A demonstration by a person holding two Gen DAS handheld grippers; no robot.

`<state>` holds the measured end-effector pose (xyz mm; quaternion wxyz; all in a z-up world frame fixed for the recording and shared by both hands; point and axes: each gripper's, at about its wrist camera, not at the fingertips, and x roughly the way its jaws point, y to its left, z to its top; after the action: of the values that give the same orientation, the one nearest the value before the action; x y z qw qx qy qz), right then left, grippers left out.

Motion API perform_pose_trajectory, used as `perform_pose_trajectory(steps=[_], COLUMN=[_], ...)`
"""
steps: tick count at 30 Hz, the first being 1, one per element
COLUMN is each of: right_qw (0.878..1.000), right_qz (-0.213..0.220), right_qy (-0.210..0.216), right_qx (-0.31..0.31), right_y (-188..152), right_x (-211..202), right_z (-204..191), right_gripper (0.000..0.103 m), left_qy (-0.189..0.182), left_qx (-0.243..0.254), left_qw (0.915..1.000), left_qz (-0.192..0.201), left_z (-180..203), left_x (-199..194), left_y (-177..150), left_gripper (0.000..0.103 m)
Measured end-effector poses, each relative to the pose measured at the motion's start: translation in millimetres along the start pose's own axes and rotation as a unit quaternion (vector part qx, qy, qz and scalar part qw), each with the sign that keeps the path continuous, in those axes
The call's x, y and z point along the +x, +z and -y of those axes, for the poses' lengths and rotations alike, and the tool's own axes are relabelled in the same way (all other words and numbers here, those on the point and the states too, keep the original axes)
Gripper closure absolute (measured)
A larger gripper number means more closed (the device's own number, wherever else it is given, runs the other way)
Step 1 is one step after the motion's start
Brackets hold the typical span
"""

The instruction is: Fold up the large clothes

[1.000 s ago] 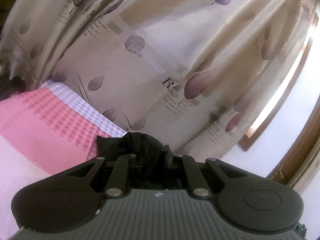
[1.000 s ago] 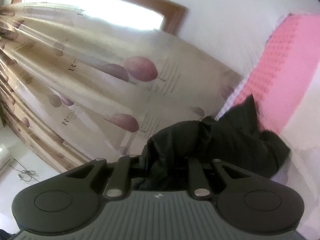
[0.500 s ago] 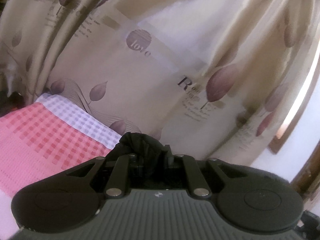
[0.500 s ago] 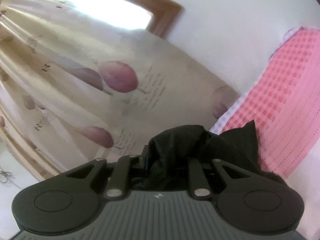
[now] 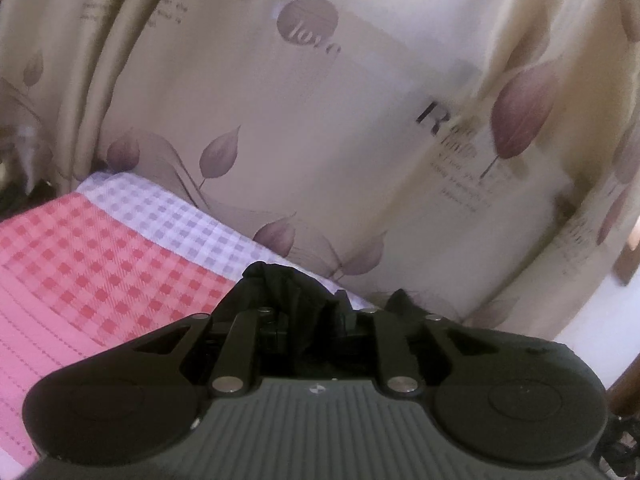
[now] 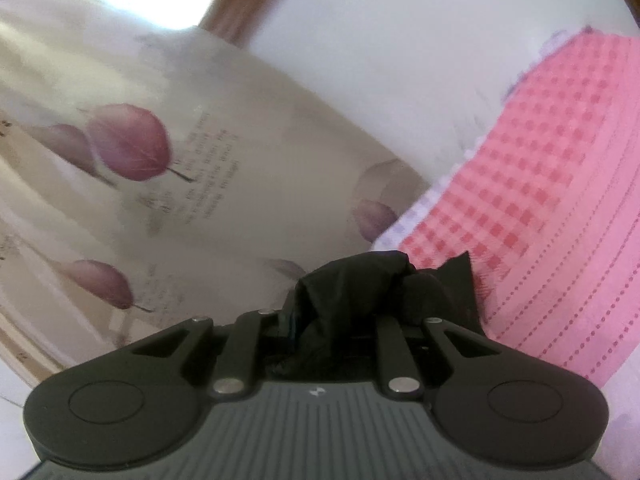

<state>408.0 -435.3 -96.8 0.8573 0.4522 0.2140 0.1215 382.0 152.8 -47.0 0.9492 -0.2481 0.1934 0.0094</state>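
Note:
A black garment (image 5: 292,292) is bunched between the jaws of my left gripper (image 5: 310,312), which is shut on it and hides most of it. My right gripper (image 6: 344,312) is also shut on the black garment (image 6: 360,280), with a flap of it hanging to the right over the bed. Both grippers hold the cloth above a bed with a pink and white checked cover (image 5: 92,272), which also shows in the right wrist view (image 6: 560,184). The fingertips are covered by fabric.
A beige curtain with purple leaf prints (image 5: 320,120) hangs just behind the bed, close in front of both grippers (image 6: 180,160). A white wall (image 6: 420,60) and a brown window frame (image 6: 248,12) lie beyond.
Both grippers have moved closer to the curtain and lower toward the bed's far edge. Less of the black garment shows at the right gripper than before. Both stay shut.

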Motion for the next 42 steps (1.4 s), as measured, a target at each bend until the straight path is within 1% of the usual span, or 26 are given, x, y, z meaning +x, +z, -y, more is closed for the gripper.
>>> perform_pose_trajectory(steps=[4,7,8,9,10,12,13,14,15,16,18,20,21,22,24,26,28,29,30,31,32,33,34,37,40,42], right_qw=[1.0,0.999,0.999,0.999,0.999,0.998,0.998,0.998,0.997,0.997,0.998,0.999,0.999,0.999,0.995,0.99,0.983,0.977,0.969,0.963,0.957,0.953,0.947,0.937,0.929,0.926], right_qz=[-0.007,-0.016,-0.018,-0.019,-0.021,-0.024,-0.027,-0.032,-0.036,-0.038,-0.037,-0.024,-0.009,0.009,0.042,0.061,0.04,0.025,0.01,-0.002,-0.014,-0.024,-0.034,-0.053,-0.067,-0.068], right_qy=[-0.018,-0.033,-0.039,-0.043,-0.045,-0.051,-0.054,-0.057,-0.059,-0.058,-0.056,-0.041,-0.034,-0.035,-0.026,-0.021,-0.006,-0.011,-0.017,-0.017,-0.014,-0.016,-0.022,-0.036,-0.065,-0.082], right_qx=[0.011,0.011,0.01,0.012,0.016,0.021,0.021,0.02,0.02,0.02,0.01,-0.011,-0.024,-0.039,-0.086,-0.125,-0.179,-0.211,-0.246,-0.27,-0.288,-0.303,-0.32,-0.342,-0.358,-0.362], right_y=[-4.3,-9.7,-11.2,-12.8,-13.8,-15.3,-15.7,-15.4,-14.7,-13.8,-11.7,-10.7,-11.3,-12.3,-14.7,-18.1,-24.6,-30.0,-36.6,-42.1,-47.3,-52.1,-56.3,-61.1,-58.3,-55.5], right_x=[20.0,32.8,36.1,39.3,42.2,46.7,48.9,50.9,52.0,51.5,46.7,35.0,25.2,15.4,-5.4,-20.7,-24.0,-21.8,-17.6,-13.5,-8.2,-1.7,6.8,31.7,60.5,70.0], right_z=[16.4,26.5,28.6,31.1,33.6,36.6,37.0,36.7,35.9,34.4,28.1,18.0,11.7,5.2,-8.8,-20.7,-34.7,-42.9,-51.4,-56.9,-61.5,-65.6,-69.4,-71.2,-66.6,-62.0], right_gripper=[0.085,0.085,0.085,0.085,0.085,0.084,0.083,0.082,0.081,0.077,0.06,0.017,0.011,0.008,0.008,0.008,0.009,0.009,0.009,0.012,0.017,0.02,0.022,0.024,0.024,0.024], left_qy=[0.007,0.016,0.02,0.022,0.022,0.034,0.041,0.048,0.056,0.068,0.081,0.081,0.08,0.078,0.07,0.043,0.01,-0.005,-0.012,-0.019,-0.028,-0.036,-0.038,-0.028,-0.015,0.007], left_qx=[0.001,0.023,0.031,0.035,0.04,0.056,0.064,0.073,0.082,0.094,0.123,0.141,0.144,0.146,0.148,0.145,0.14,0.141,0.144,0.147,0.149,0.152,0.158,0.175,0.158,0.143], left_qw=[0.9999,0.9995,0.9992,0.999,0.9988,0.9978,0.9971,0.9961,0.9951,0.9931,0.9885,0.9861,0.9858,0.9858,0.9859,0.988,0.9897,0.9897,0.9893,0.9889,0.9885,0.9877,0.9867,0.9838,0.9868,0.9888], left_qz=[-0.008,-0.012,-0.016,-0.018,-0.016,-0.008,-0.005,-0.001,0.004,0.019,0.036,0.033,0.03,0.031,0.036,0.033,0.024,0.02,0.016,0.011,0.004,-0.003,-0.009,-0.025,-0.033,-0.042], left_z=[-2.5,1.4,4.2,6.4,8.2,14.2,17.8,22.0,25.4,29.7,37.2,41.9,42.9,43.0,43.4,43.1,44.2,46.9,50.6,55.1,59.3,63.1,67.3,75.7,70.5,60.8], left_x=[16.8,23.8,26.0,27.1,26.8,24.3,23.3,21.5,18.8,13.3,5.6,-0.3,-3.3,-6.8,-14.6,-19.0,-21.4,-21.6,-20.3,-17.5,-14.5,-10.4,-4.6,20.5,43.6,60.7], left_y=[-9.2,-14.2,-15.4,-16.3,-16.7,-17.7,-18.0,-18.2,-18.4,-19.6,-19.5,-19.5,-19.2,-19.2,-19.6,-18.0,-18.4,-19.6,-20.4,-21.1,-22.5,-23.3,-24.1,-26.6,-25.6,-25.3], left_gripper=[0.077,0.073,0.069,0.059,0.055,0.04,0.036,0.019,0.0,0.002,0.0,0.0,0.0,0.0,0.0,0.0,0.001,0.003,0.007,0.01,0.015,0.016,0.016,0.017,0.017,0.017])
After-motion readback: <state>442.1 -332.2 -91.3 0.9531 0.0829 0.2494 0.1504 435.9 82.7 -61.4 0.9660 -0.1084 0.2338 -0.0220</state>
